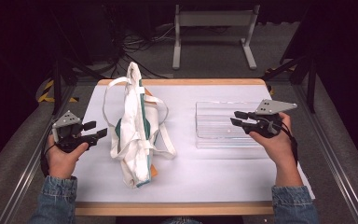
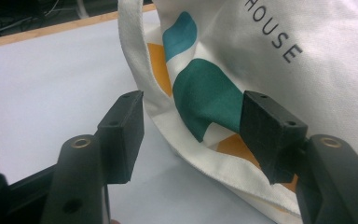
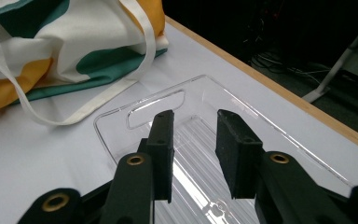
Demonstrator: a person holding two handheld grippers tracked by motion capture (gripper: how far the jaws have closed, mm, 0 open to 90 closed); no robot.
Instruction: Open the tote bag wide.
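Note:
A white cloth tote bag [image 1: 133,126] with teal and orange patches stands bunched up on the white table top, its straps looping out to both sides. My left gripper [image 1: 95,129] hovers just left of the bag, jaws open, nothing between them. In the left gripper view the bag [image 2: 261,56] is close ahead and its hem runs behind the open jaws. A clear plastic tray [image 1: 216,126] lies flat to the right of the bag. My right gripper [image 1: 237,118] hangs over the tray's right part, jaws open and empty. The tray [image 3: 200,100] has a handle slot at its far end.
The white mat [image 1: 191,177] lies on a wooden table top whose edge [image 1: 177,208] runs along the front. A white metal stand [image 1: 214,28] is on the floor beyond the table. Dark floor and cables surround the table.

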